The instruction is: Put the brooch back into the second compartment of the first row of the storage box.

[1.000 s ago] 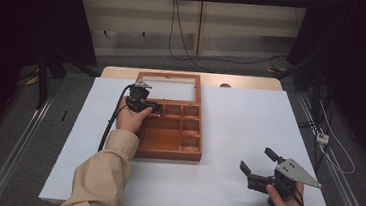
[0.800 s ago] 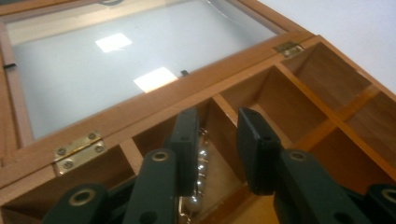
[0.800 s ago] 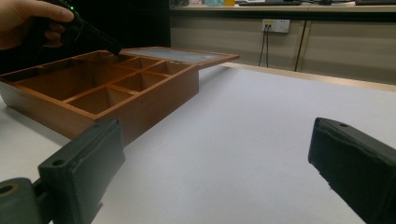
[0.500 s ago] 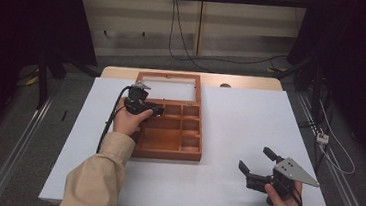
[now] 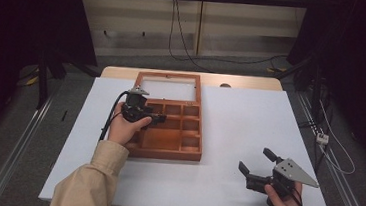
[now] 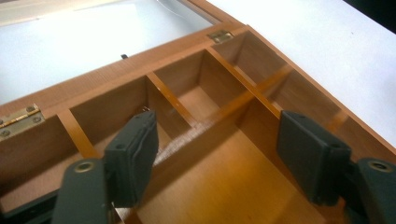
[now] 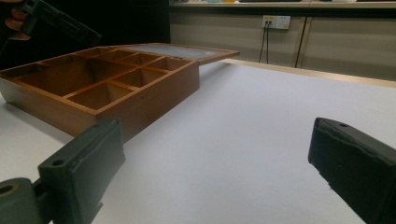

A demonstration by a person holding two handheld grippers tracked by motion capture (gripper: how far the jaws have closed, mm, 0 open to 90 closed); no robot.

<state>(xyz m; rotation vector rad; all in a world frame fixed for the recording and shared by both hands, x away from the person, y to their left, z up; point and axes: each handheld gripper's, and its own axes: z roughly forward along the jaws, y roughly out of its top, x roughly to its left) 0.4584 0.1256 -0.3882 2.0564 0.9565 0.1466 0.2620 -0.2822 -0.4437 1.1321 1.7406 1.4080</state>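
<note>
Hovering over the wooden box [image 5: 171, 127], my left hand-held gripper [image 6: 219, 154] gapes apart; my right hand-held gripper [image 5: 256, 165] gapes too, well beside it.

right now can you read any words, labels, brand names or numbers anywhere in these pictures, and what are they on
No readable text anywhere.
Wooden box: no label or print on its dividers, brass hinges or glass lid.
Left hand-held gripper and right hand-held gripper: black pads, no markings.
Wall socket: too small and blurred to show any lettering.
White table: plain.
</note>
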